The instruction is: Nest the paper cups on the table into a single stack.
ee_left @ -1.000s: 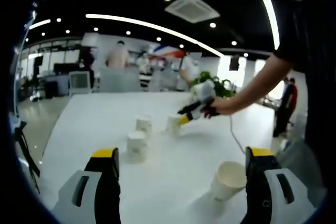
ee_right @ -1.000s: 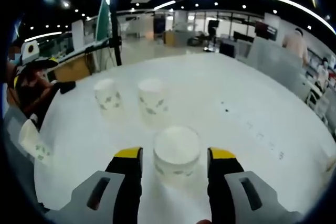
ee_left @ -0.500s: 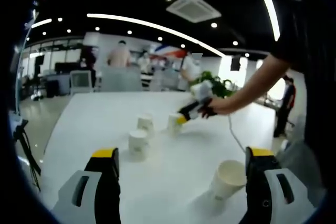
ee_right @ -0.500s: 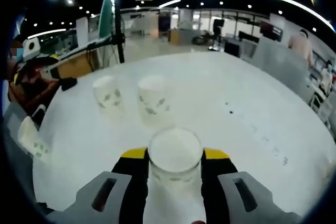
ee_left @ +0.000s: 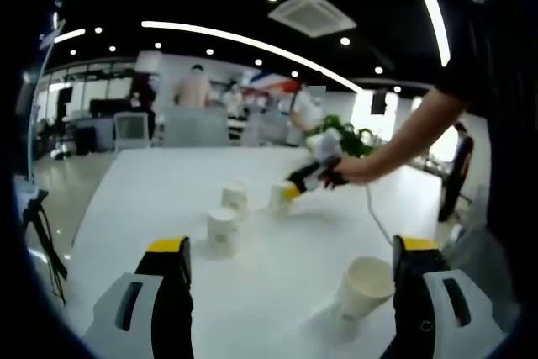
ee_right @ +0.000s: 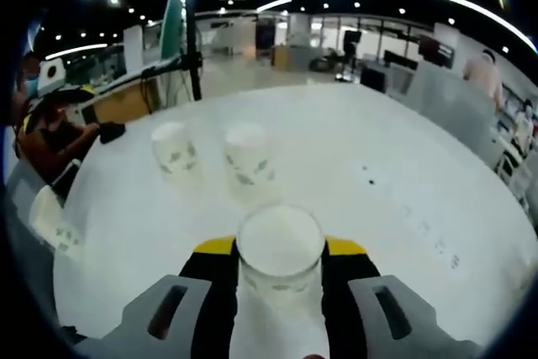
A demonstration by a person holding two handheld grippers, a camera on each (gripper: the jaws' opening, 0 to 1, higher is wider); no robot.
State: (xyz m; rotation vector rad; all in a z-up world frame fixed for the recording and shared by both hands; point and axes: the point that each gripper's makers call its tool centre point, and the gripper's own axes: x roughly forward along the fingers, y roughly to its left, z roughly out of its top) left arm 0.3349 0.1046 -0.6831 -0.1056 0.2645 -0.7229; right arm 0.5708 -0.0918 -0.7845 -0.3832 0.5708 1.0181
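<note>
My right gripper is clamped on a paper cup, mouth up, nothing visible inside; jaws press both sides of its wall. Past it at 11 o'clock, two more cups stand upright on the white table: the near cup and the far cup, side by side, apart, each with a leaf print. I cannot see into either.

In the left gripper view, my left gripper is spread wide, grasping nothing. An upright cup with an open mouth, the empty cup, sits just inside the right jaw at 4 o'clock, not gripped; its inside looks bare. Ahead at 11 o'clock stand a front cup and a back cup. At 12 to 1 o'clock my right gripper pinches the third cup on the table.
</note>
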